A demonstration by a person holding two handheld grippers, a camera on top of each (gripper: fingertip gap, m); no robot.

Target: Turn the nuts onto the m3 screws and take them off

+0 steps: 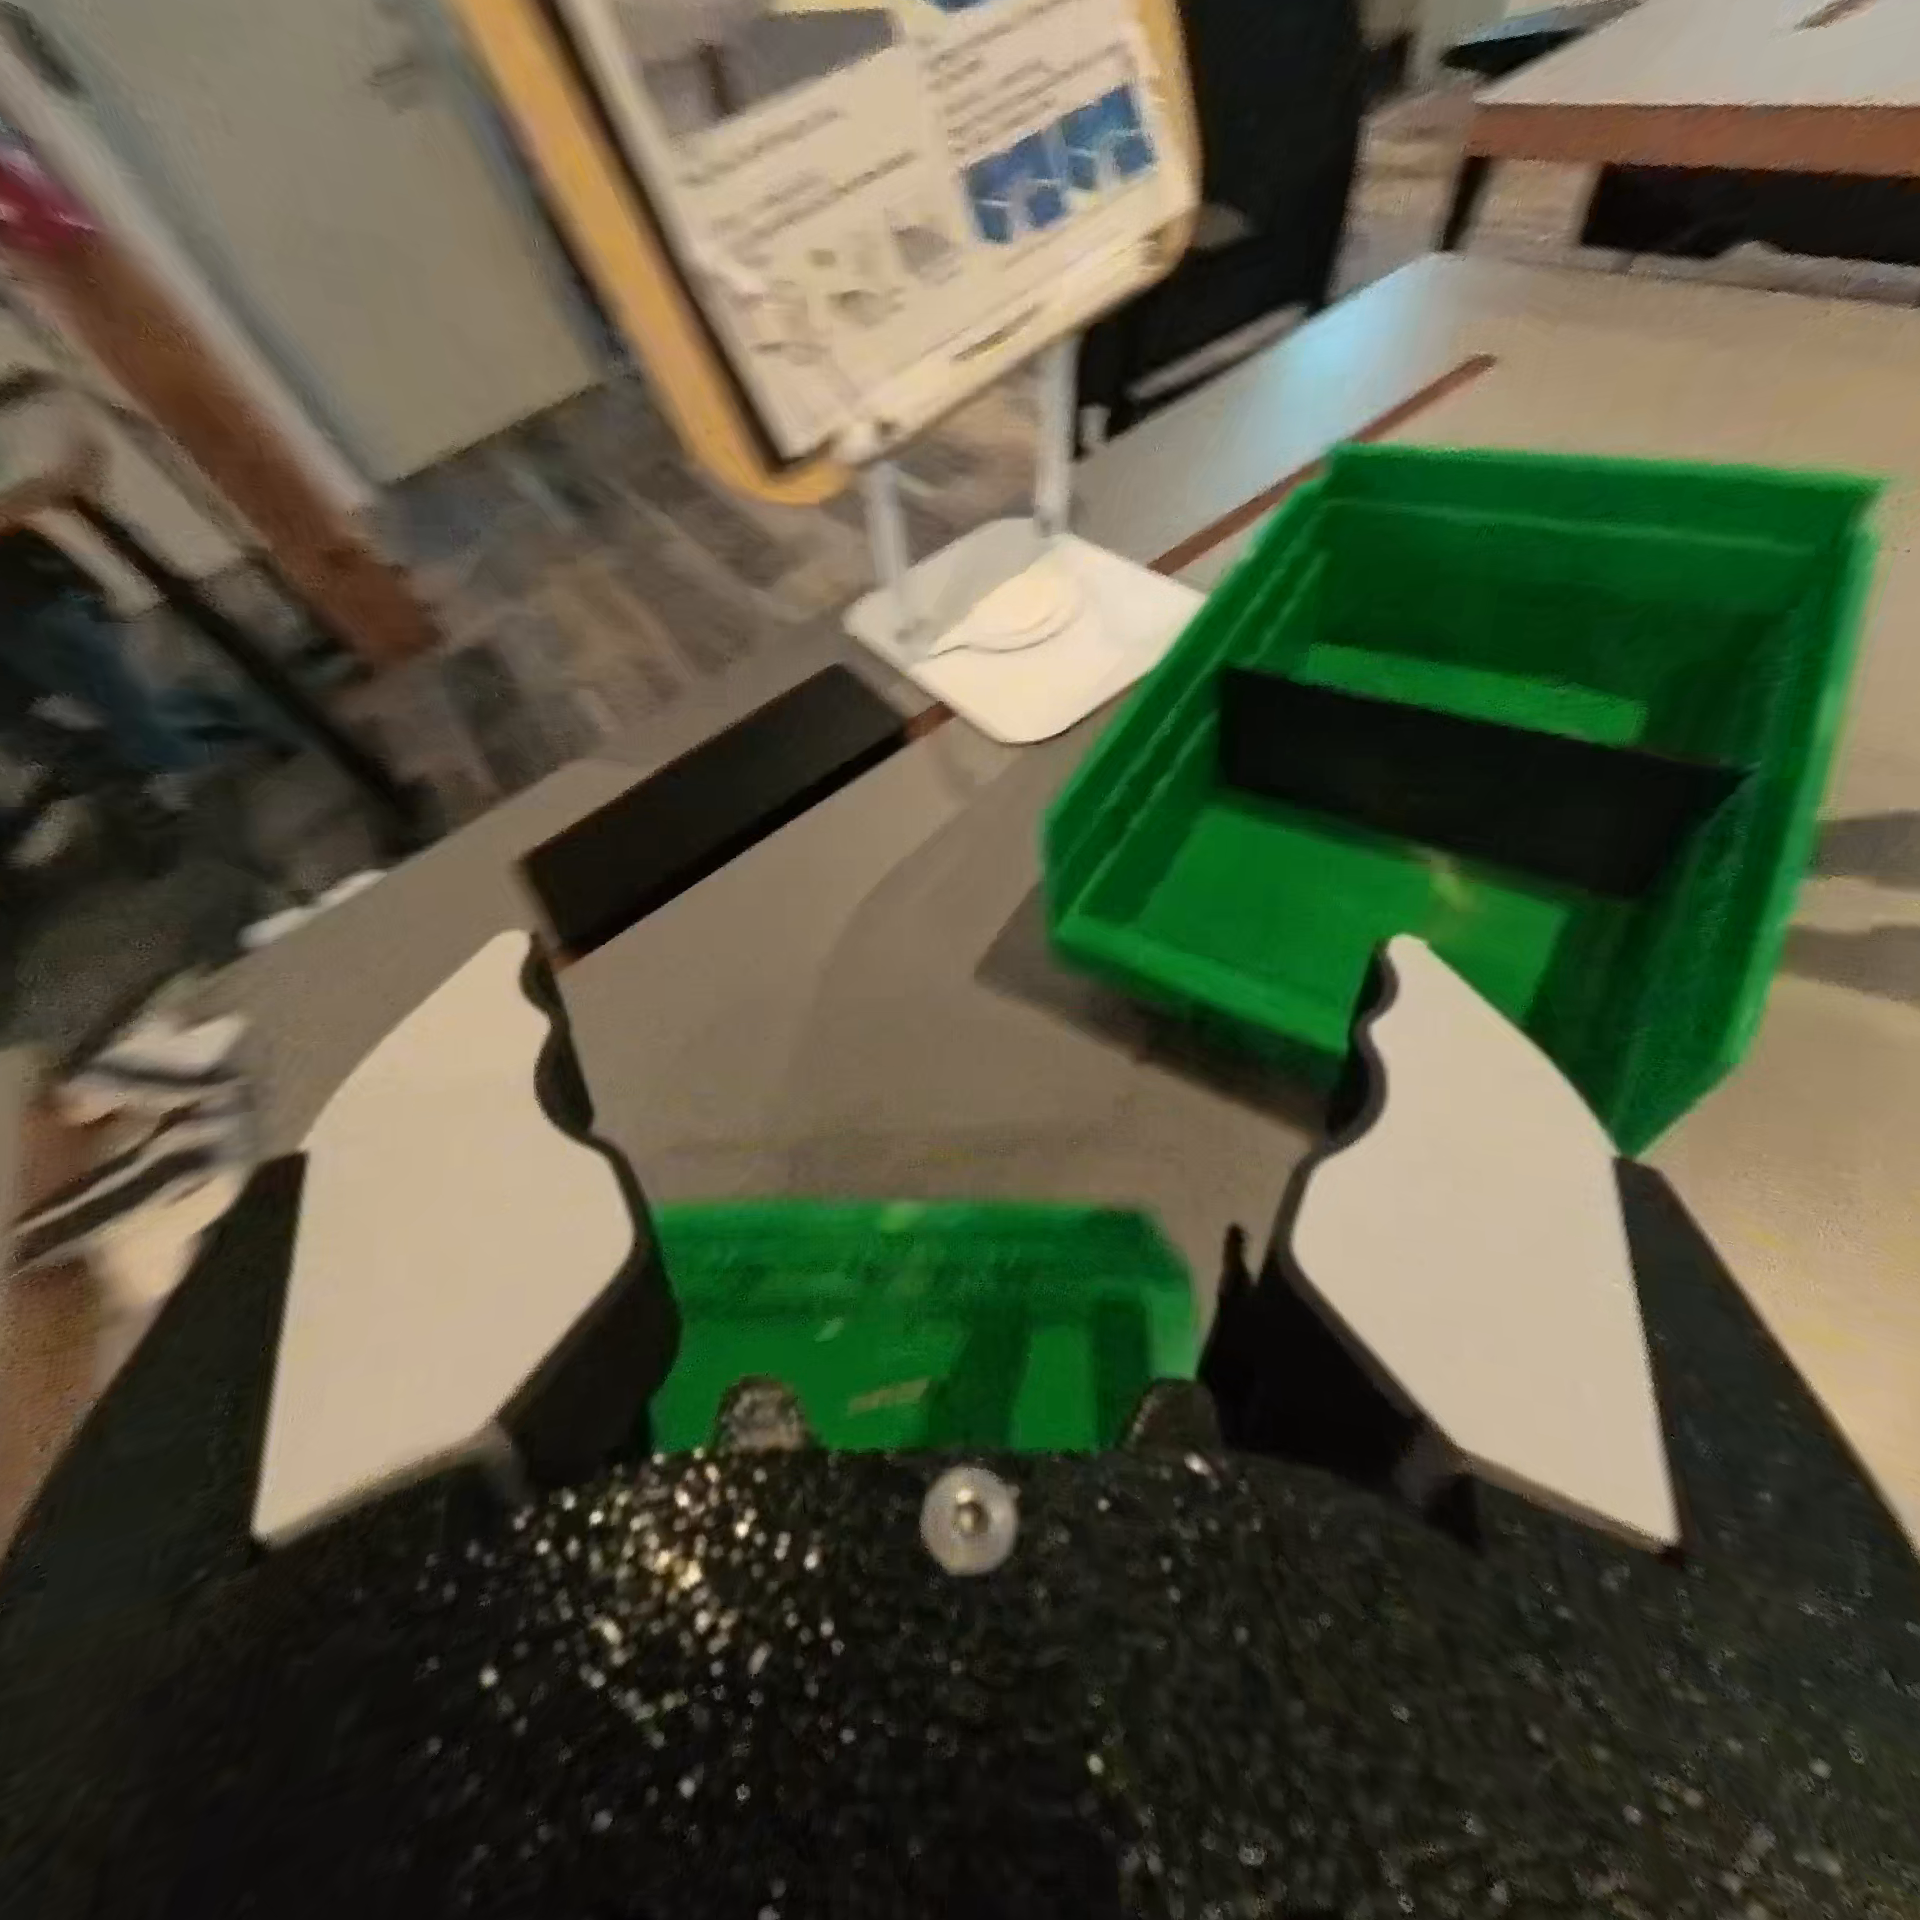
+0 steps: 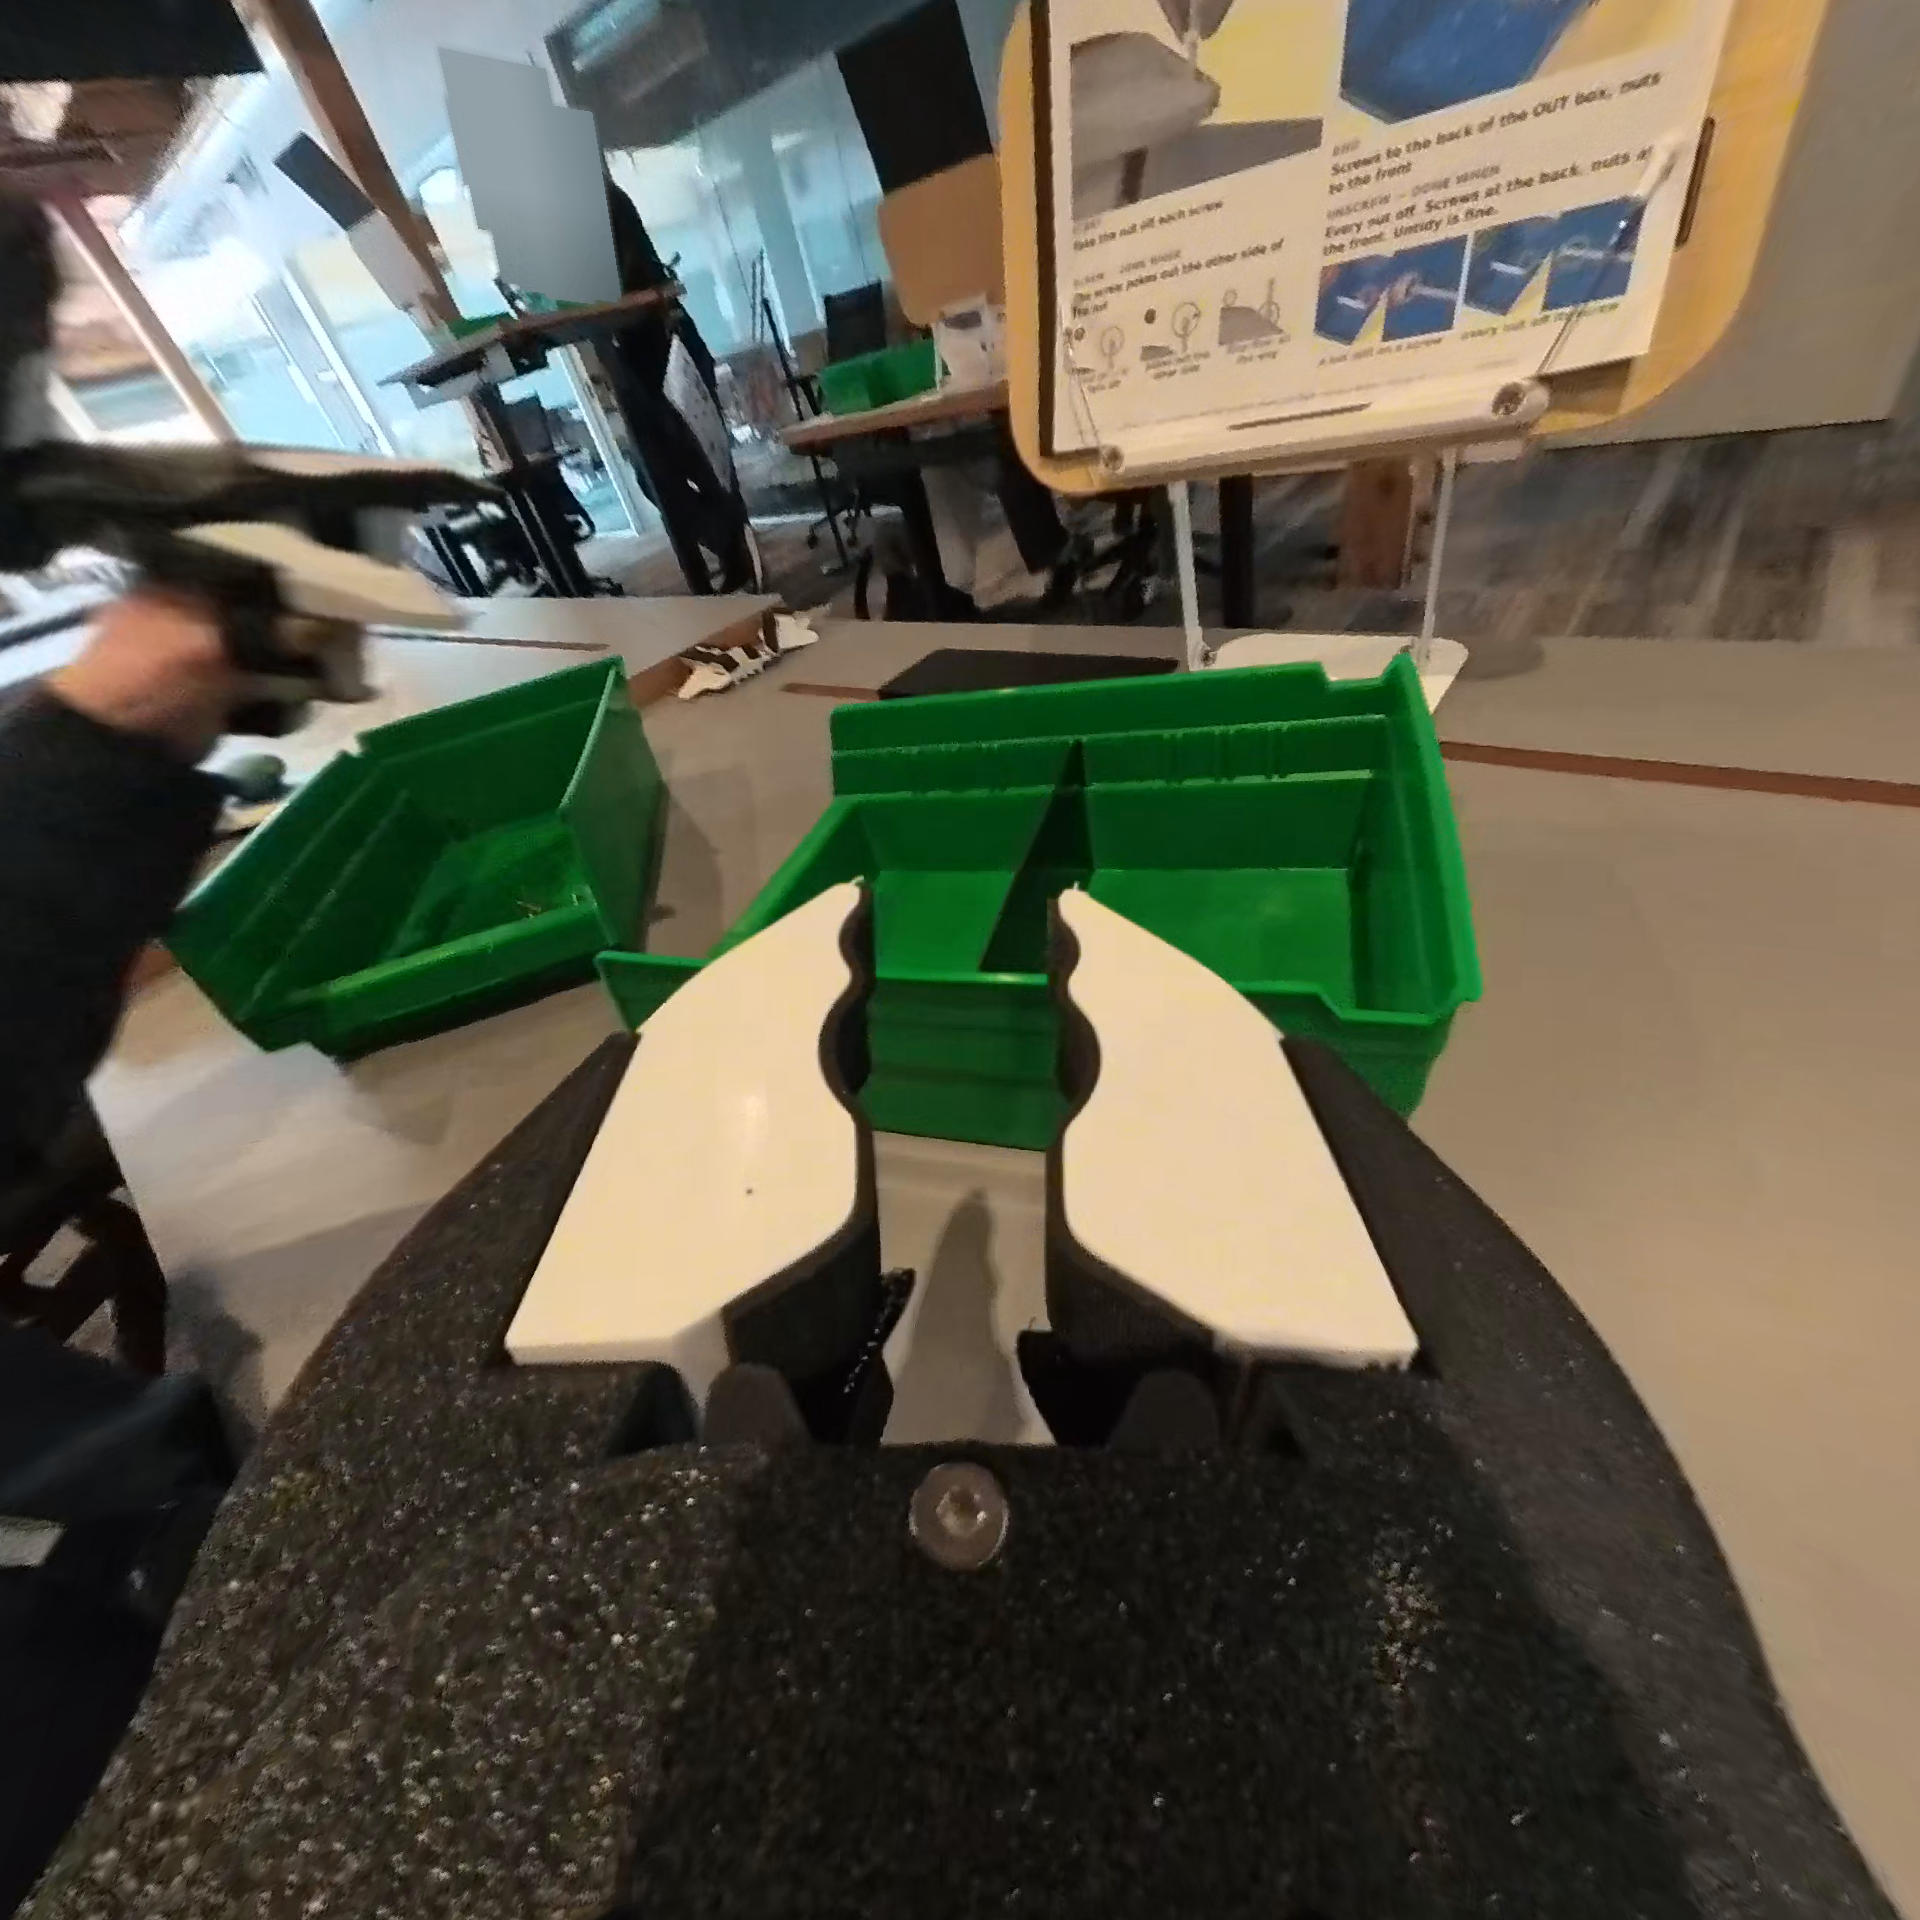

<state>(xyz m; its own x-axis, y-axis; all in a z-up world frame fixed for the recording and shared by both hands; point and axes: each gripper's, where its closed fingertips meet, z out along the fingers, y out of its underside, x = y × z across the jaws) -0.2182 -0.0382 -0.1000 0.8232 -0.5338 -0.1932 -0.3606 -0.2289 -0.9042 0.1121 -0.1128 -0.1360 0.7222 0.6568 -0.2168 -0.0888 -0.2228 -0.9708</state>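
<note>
Ahead of your right gripper (image 2: 961, 914), narrowly parted and bare, sits the divided green plastic bin (image 2: 1392, 997); your left gripper (image 1: 961, 966) gapes wide, empty. Pickup seems pending: reach for a screw.

Both wrist views look forward over the table (image 2: 1662, 1039), sharing the divided green bin (image 1: 1766, 831).

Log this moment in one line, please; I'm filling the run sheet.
left gripper: open, empty, above table | right gripper: open, empty, facing divided green bin | second green bin: left
</note>
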